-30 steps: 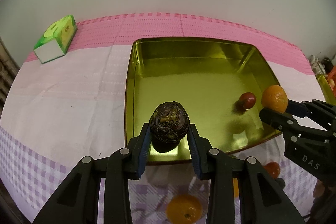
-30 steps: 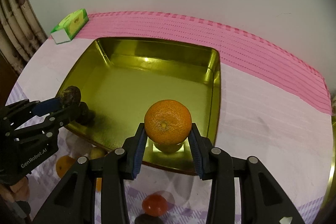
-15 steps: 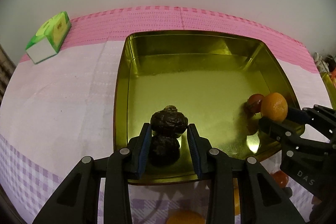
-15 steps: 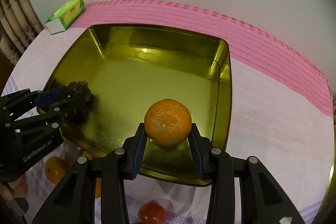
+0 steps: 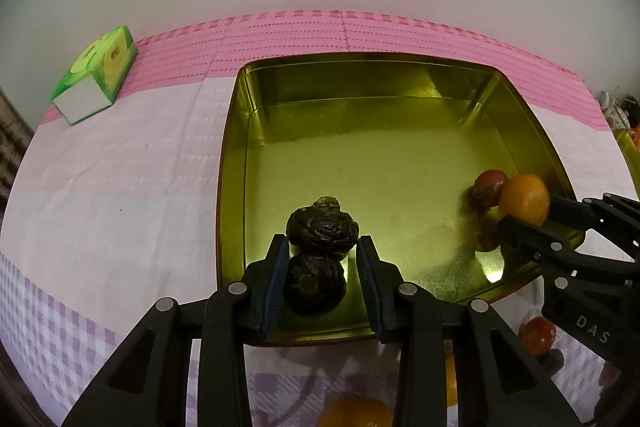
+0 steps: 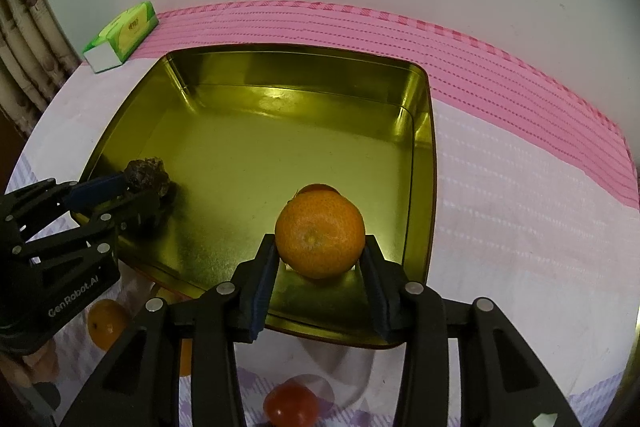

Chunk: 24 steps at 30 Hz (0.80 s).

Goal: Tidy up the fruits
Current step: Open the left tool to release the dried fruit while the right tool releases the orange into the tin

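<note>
The left claw is clamped on a dark wrinkled fruit, low over the gold tray near its 7 o'clock corner; the dark shape just below it looks like its reflection in the tray floor. The right claw has an orange between its pads at the tray's 5 o'clock corner, and its jaws are opening, so the orange is being let go. A small red fruit sits touching the orange at its 11 o'clock.

The dark fruit looks light, soft-skinned and easily bruised; a hold across its widest part suits it. Its knobby stem end points to 12 o'clock, away from the camera, with the long axis roughly along the fingers. The orange is near-round, firm but squashable, prone to roll once free; its dimpled end faces the camera.
</note>
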Tool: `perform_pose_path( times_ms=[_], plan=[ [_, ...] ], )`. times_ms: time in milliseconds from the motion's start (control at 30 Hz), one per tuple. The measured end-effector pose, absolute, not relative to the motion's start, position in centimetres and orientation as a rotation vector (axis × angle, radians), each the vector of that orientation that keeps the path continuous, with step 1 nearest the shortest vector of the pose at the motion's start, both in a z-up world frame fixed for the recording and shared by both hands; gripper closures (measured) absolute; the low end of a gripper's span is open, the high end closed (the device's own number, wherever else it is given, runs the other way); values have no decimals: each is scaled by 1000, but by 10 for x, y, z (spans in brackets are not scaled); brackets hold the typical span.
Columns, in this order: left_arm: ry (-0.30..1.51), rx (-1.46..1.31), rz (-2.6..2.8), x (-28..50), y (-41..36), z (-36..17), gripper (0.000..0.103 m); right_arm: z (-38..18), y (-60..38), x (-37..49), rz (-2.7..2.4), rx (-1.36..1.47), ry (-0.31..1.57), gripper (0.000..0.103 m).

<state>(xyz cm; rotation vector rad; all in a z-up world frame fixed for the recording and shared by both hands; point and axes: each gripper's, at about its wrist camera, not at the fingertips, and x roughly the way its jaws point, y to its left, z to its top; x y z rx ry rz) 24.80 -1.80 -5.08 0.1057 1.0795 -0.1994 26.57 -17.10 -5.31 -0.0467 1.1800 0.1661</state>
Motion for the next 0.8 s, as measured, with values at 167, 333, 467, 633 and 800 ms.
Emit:
perform_pose_path(
  times_ms=[167, 333, 467, 633, 800],
  plan=[
    [1086, 106, -196, 247, -19, -50, 66, -51, -170, 261, 154, -68, 1170, 59],
    [1092, 87, -194, 244, -17, -48, 66, -47, -170, 255, 154, -64, 1165, 58],
    [1083, 96, -191, 237, -16, -43, 65, -38, -171, 251, 157, -54, 1154, 58],
    [1065, 98, -191, 224, -14, -32, 65, -24, -172, 235, 164, -42, 1130, 57],
    [1031, 90, -184, 204, -8, -17, 65, -10, -173, 214, 173, -37, 1111, 57]
  ],
)
